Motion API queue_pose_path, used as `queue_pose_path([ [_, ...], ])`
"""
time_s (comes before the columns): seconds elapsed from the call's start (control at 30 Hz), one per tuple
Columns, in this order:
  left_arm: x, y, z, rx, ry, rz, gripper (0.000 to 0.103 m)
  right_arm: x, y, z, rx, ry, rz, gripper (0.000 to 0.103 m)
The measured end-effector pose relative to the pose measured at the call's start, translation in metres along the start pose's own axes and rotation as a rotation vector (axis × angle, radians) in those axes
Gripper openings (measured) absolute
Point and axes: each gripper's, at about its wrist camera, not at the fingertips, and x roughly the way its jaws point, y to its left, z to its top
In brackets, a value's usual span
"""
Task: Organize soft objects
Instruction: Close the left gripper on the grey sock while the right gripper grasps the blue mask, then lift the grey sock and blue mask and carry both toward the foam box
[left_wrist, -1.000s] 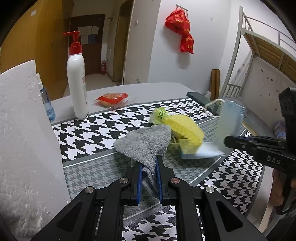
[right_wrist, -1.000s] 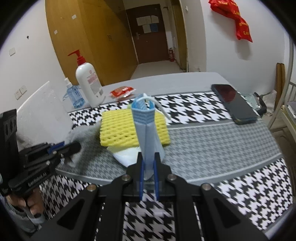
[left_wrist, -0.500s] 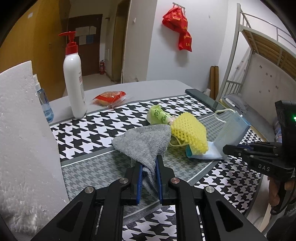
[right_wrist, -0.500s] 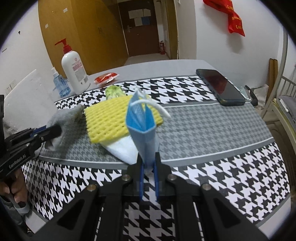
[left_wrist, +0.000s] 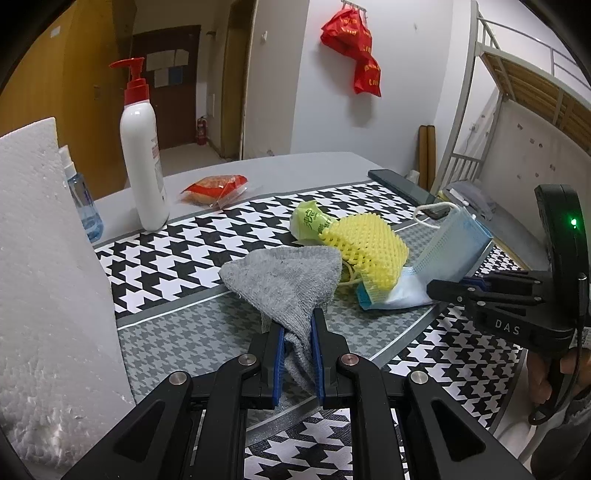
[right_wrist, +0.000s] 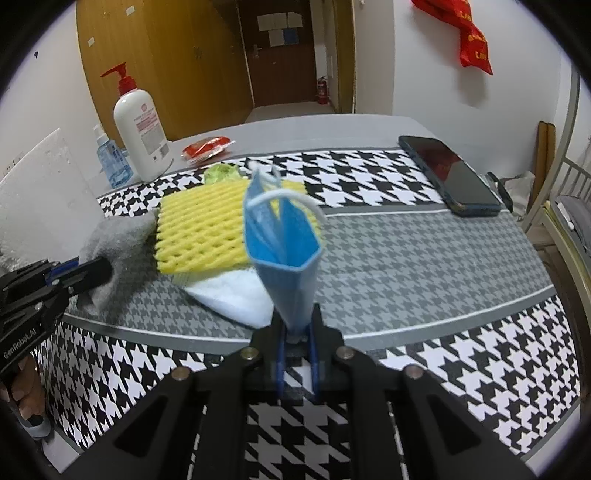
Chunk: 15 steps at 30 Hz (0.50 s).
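Houndstooth cloth (right_wrist: 424, 258) covers our table. Our right gripper (right_wrist: 297, 354) has just been easing its jaws apart, with the blue face mask (right_wrist: 286, 254) between them, long axis running away from us, leaning over the yellow foam net (right_wrist: 201, 229). To its left, our left gripper (left_wrist: 297, 350) pinches the grey cloth (left_wrist: 288, 280), which touches that same pile. We judge the right hand nearer the drop.

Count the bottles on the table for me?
2. The white pump bottle stands at the far left of the table; the small blue bottle stands just left of it, close beside.
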Motion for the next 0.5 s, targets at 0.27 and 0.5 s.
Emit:
queue_pose_path([
  [0.27, 0.002, 0.001, 0.0, 0.0, 0.003, 0.0, 0.014, 0.002, 0.002, 0.004, 0.01, -0.022, 0.018, 0.056],
  [0.5, 0.002, 0.001, 0.0, -0.001, 0.0, 0.001, 0.014, 0.01, 0.006, 0.007, 0.019, -0.013, 0.012, 0.056],
])
